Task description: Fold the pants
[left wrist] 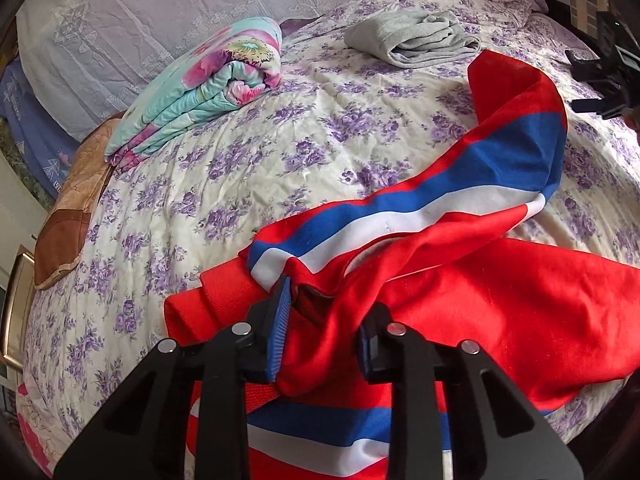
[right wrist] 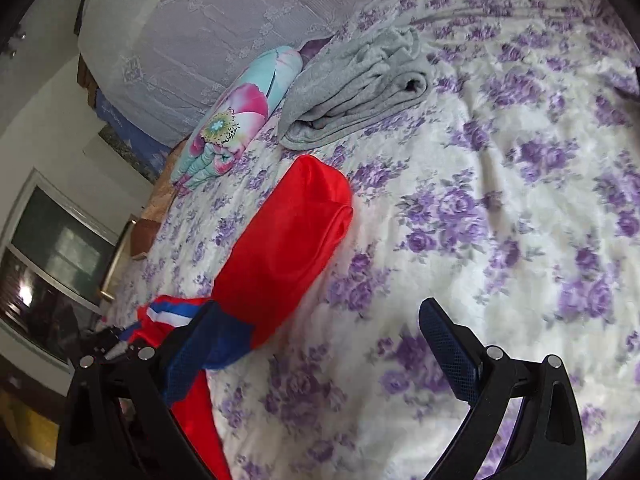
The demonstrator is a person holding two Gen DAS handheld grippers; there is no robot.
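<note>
Left gripper (left wrist: 320, 332): fingers (left wrist: 278, 332) partly closed, a bunched red fold of the pants (left wrist: 480, 300) pinched between the pads. Right gripper (right wrist: 316, 352): fingers (right wrist: 450, 350) spread wide, grasping nothing; its left finger sits just in front of the blue stripe, contact cannot be told.

Pants: red with blue and white side stripes, lying on the bed (left wrist: 240, 152), not yet flat. One leg twists and curves away toward the grey garment (left wrist: 416, 38); waist end heaped at the left gripper. Leg end visible in the right view, near the grey garment but apart from it.

Folded floral quilt (left wrist: 192, 88) sits further back, well apart from the pants.

Risks, judged:
- Fabric looks slick; the pinch holds a thick bunch, so layers may slip out on lifting.
- The twisted leg would be folded in crooked unless straightened first.
- Dragging could rumple the bed cover.

Writing: none readable on the pants or bedding.
</note>
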